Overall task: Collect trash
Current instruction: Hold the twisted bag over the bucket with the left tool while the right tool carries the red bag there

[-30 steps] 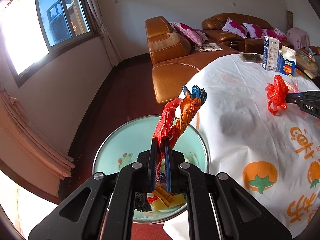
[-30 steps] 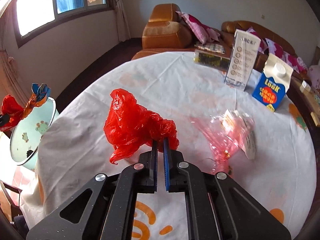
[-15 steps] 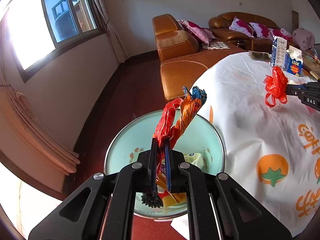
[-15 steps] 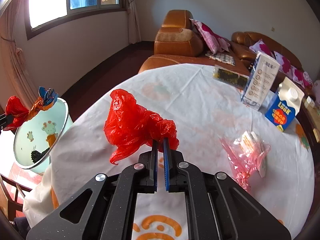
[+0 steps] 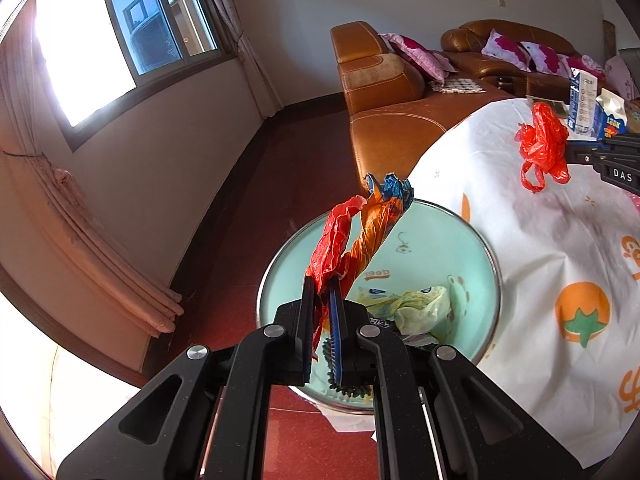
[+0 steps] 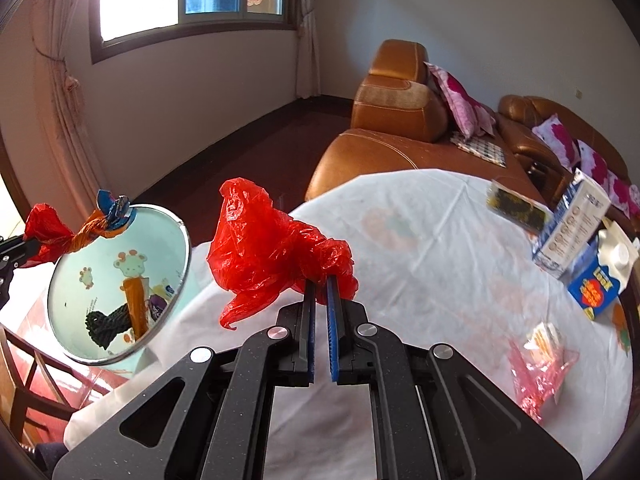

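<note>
My left gripper [image 5: 322, 284] is shut on a twisted red, orange and blue wrapper [image 5: 360, 232] and holds it over the open mint-green trash bin [image 5: 472, 248], which has trash inside. The wrapper [image 6: 76, 232] and the bin [image 6: 160, 240] also show in the right wrist view, at the left. My right gripper [image 6: 321, 284] is shut on a crumpled red plastic bag [image 6: 272, 252] and holds it above the table's edge, to the right of the bin. The bag [image 5: 542, 144] also shows in the left wrist view.
The round table [image 6: 420, 240] has a white cloth with orange prints. A crumpled pink wrapper [image 6: 540, 368] lies on it at the right; a blue carton [image 6: 596, 280], a white carton [image 6: 572, 216] and a dark packet [image 6: 516, 204] stand farther back. A brown sofa [image 5: 384, 80] stands behind.
My left gripper has moved with the wrapper over the bin's opening. My right gripper has carried the red bag left towards the table's edge and the bin.
</note>
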